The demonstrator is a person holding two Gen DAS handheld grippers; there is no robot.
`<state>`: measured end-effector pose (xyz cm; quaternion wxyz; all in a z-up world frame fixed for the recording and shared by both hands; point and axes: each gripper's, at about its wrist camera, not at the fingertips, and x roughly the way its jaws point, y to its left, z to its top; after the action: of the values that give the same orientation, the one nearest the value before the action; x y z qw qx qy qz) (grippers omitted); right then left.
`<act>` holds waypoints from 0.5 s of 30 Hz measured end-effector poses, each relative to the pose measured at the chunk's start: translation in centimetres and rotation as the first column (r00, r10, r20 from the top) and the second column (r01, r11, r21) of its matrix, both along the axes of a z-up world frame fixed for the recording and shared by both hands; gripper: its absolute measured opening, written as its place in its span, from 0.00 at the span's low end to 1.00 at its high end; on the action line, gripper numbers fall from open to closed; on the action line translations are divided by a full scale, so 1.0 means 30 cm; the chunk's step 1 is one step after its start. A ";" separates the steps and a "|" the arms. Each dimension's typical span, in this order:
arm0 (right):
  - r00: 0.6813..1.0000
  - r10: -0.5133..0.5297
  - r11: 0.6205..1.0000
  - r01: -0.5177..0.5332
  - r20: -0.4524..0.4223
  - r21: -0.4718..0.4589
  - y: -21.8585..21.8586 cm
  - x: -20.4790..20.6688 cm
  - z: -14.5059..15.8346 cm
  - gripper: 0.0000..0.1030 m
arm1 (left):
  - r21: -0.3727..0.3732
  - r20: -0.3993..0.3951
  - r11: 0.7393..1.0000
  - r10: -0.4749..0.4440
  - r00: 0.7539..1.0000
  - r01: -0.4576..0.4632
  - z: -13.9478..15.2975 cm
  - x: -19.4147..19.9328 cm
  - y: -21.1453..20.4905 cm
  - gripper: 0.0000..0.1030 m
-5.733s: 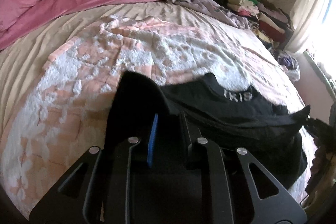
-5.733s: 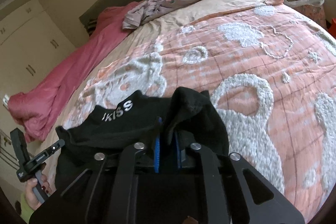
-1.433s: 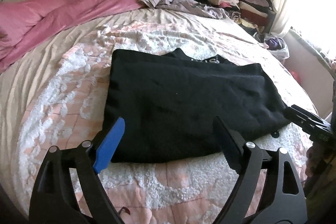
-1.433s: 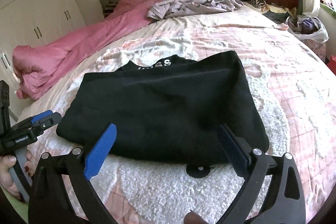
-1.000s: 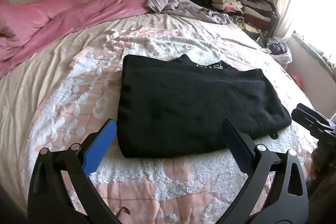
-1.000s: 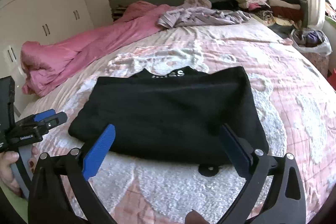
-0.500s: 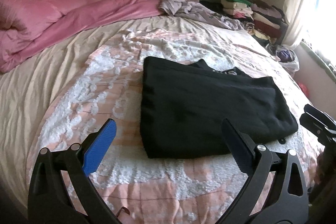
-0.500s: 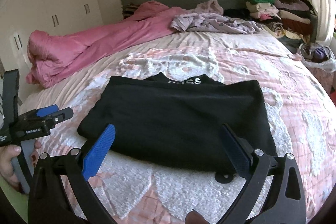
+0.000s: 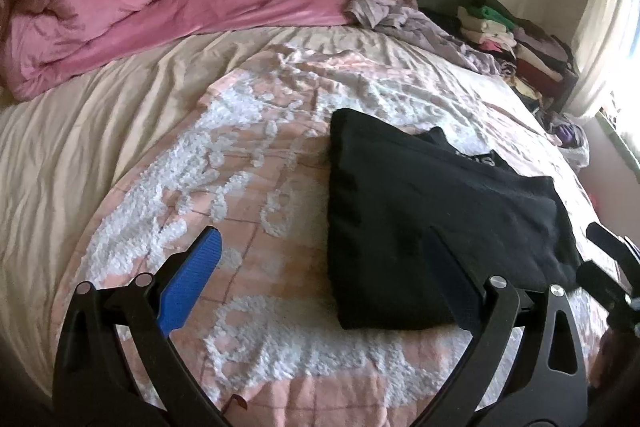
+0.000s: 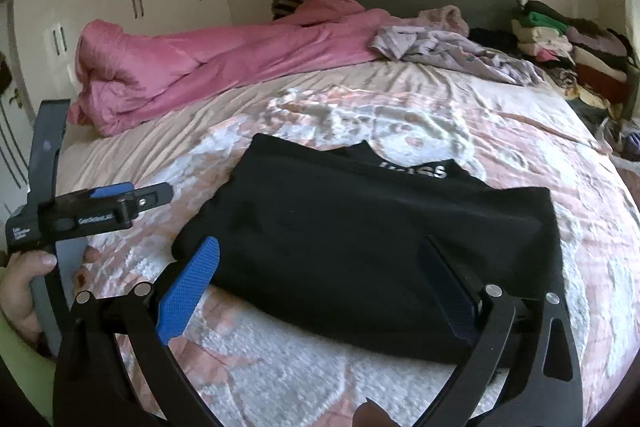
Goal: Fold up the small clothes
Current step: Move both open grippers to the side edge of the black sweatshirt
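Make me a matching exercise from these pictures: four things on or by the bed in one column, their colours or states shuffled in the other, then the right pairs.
1. garment
2. duvet
3. left tool
4. clothes stack

a. open, empty
b. black, folded flat
c. piled beside the bed, right
d. pink, bunched near the headboard

Pairs: 1-b, 2-d, 3-a, 4-c

White letters on the black garment near its neckline read partly "ISS"; the left gripper bears small white print, illegible.
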<state>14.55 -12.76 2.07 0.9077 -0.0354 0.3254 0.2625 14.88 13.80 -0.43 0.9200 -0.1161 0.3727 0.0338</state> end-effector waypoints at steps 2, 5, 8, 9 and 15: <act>1.000 0.015 1.000 -0.015 -0.005 -0.011 0.028 0.009 -0.013 0.96 | -0.012 -0.005 1.000 0.006 1.000 -0.006 -0.009 0.012 0.011 0.91; 0.999 0.034 0.999 -0.035 -0.018 -0.031 0.068 0.023 -0.039 0.96 | -0.034 -0.014 0.999 0.019 1.000 -0.020 -0.021 0.045 0.031 0.91; 0.998 0.052 0.997 -0.053 -0.030 -0.056 0.107 0.031 -0.069 0.96 | -0.059 -0.027 0.998 0.028 0.999 -0.029 -0.029 0.083 0.048 0.91; 0.998 0.055 0.996 -0.057 -0.032 -0.066 0.119 0.032 -0.078 0.96 | -0.064 -0.032 0.997 0.031 0.999 -0.033 -0.033 0.095 0.053 0.91; 0.996 0.081 0.986 -0.087 -0.042 -0.145 0.187 0.029 -0.157 0.96 | -0.051 -0.054 0.998 0.044 0.998 -0.047 -0.050 0.157 0.067 0.91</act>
<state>15.43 -7.15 -2.62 0.8848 -0.1109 0.3582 0.2766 19.59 15.80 -1.93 0.9055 -0.1477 0.3949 0.0478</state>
